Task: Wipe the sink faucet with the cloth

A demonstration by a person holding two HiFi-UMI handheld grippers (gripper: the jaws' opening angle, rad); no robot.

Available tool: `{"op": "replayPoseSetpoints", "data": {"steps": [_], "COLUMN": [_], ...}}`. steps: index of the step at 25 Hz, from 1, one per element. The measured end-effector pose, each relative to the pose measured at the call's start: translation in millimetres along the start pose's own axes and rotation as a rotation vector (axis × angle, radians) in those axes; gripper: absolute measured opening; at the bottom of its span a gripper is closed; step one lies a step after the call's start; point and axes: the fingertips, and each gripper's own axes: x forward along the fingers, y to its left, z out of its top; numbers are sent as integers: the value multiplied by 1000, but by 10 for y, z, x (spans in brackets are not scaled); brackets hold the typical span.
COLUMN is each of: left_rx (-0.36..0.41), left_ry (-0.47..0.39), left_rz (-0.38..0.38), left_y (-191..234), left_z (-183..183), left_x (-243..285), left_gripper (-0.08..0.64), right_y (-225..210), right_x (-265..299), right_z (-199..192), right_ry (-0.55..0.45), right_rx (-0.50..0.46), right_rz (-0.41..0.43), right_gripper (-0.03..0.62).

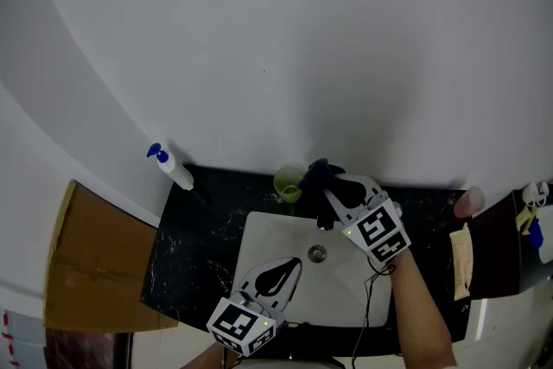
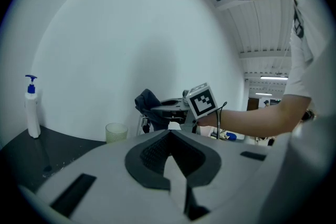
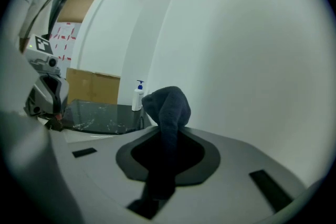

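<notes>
Cardboard box [image 1: 95, 272]: it stands at the far left, against the left end of the table.
Soap dispenser [image 1: 170, 166]: it stands at the back left corner of the dark table [image 1: 186, 259], close to the wall. There is bare top between it and the sink.
Left claw [image 1: 296, 262]: yours is closed tip to tip and holds nothing. It hangs over the near left part of the sink [image 1: 259, 242], well apart from the cloth, with open basin ahead of it.
Cup [image 1: 288, 183]: this pale green cup sits behind the sink's back rim, just left of the cloth.
Cloth [image 1: 316, 172]: the dark blue cloth is clamped in your right claw [image 1: 328, 186]. It bunches out past the tips, at the back of the sink near the wall.
Faucet [image 2: 143, 124]: its chrome sits right under the cloth bunch. You cannot tell whether they touch.
Right end: small items lie on the table there, too small to name.
Head view only: it shows the whole sink outline, the drain [image 1: 318, 253] and both table ends.
Left gripper view only: it shows the faucet chrome from the side, under your right claw and its marker cube [image 2: 202, 101].
Right gripper view only: it shows the cloth running down between the right claw's jaws, with the wall close on the right.
</notes>
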Motion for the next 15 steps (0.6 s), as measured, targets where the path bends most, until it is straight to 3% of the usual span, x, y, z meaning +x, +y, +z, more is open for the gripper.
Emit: {"op": "replayPoseSetpoints", "data": {"steps": [7,15], "left_rx": [1,8], "left_ry": [7,14], "left_rz": [-18,8], "left_y": [-36,54], "left_z": [12,3], "left_x": [59,27], "left_gripper": [0,0], "right_y": [113,-491], "right_x": [14,265], "right_z": [0,-96], "right_ry": [30,56], "right_rx": [-43,30], "right_rz": [57,-46], "right_gripper": [58,58]}}
